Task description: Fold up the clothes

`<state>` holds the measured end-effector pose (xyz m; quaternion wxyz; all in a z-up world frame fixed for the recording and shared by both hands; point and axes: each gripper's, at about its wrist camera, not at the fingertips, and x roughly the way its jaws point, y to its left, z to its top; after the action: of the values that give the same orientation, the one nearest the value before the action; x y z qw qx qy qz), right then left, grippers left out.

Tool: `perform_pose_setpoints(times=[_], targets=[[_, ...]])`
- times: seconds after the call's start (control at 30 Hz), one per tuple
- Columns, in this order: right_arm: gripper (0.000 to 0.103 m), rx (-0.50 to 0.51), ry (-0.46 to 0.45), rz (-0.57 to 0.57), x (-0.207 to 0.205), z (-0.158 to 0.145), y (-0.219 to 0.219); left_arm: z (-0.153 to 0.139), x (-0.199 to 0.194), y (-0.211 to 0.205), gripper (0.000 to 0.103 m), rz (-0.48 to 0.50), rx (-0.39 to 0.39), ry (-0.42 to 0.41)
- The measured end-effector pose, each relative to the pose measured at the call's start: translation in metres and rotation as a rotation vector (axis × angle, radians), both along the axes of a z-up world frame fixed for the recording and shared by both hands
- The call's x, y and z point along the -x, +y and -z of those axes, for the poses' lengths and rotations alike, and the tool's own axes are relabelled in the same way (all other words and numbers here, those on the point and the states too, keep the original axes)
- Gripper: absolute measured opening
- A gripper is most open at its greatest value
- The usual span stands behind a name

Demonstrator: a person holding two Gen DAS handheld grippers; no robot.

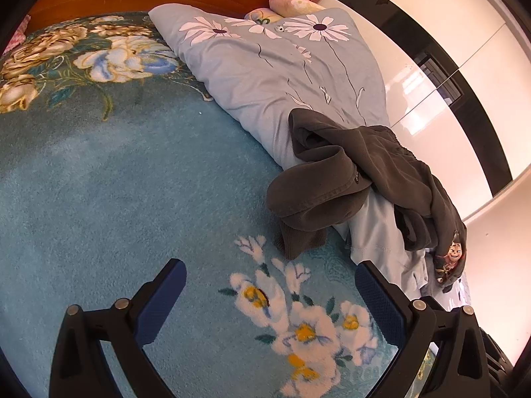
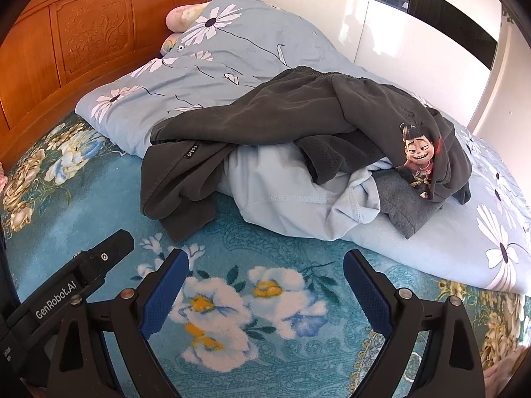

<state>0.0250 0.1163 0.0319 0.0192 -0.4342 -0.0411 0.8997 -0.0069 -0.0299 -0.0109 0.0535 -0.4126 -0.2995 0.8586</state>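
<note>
1. Right wrist view: bed blanket (image 2: 109,199), teal with white, yellow and gold flowers, covers the whole near surface and lies under both grippers.
2. Headboard (image 2: 66,33), carved orange-brown wood, stands at the far left end of the bed.
3. Quilt (image 2: 232,63), pale blue-grey with white daisies, lies heaped along the far side of the bed and against the headboard end; the clothes rest on its near slope.
4. Dark grey garment (image 2: 265,116), crumpled and unfolded, is draped over the quilt, with one end spilling onto the blanket; it carries a small woven label and a cartoon-figure print (image 2: 419,161) at its right end.
5. Light blue garment (image 2: 292,199), bunched, lies under the dark one at the quilt's edge.
6. Grey folded cloth (image 2: 403,202) sits partly under the light blue garment, just below the cartoon print.
7. Pillows (image 2: 181,16), pink floral, peek out behind the quilt by the headboard.
8. Right gripper (image 2: 265,278): released, blue pads spread wide, holding nothing, above the blanket's flowers and short of the clothes.
9. Left gripper (image 1: 270,290): likewise released and empty, above the blanket, with the dark garment's hem just ahead.
</note>
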Motion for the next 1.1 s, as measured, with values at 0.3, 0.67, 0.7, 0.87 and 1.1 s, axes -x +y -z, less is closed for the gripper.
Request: perform_pose_setpoints(times=[0.3,0.67,0.7,0.87,1.1], targets=[[0.095,-0.039,-0.027,0.056,0.067,-0.019,0.031,0.004,0.002,0.008,0.103,0.044,-0.020,0.000],[0.062,-0.778,-0.134,0.143,0.186,0.026,0.063,0.006,0.005,0.001,0.103,0.031,-0.058,0.003],[0.062,-0.792,-0.145,0.148,0.190,0.028,0.064,0.007,0.005,0.000,0.103,0.028,-0.064,0.002],[0.028,-0.815,-0.072,0.197,0.203,0.000,0.058,0.008,0.006,0.001,0.103,0.036,-0.083,0.011],[0.013,-0.723,0.056,0.263,0.191,-0.078,0.074,-0.002,-0.005,0.002,0.103,0.081,-0.122,0.063]])
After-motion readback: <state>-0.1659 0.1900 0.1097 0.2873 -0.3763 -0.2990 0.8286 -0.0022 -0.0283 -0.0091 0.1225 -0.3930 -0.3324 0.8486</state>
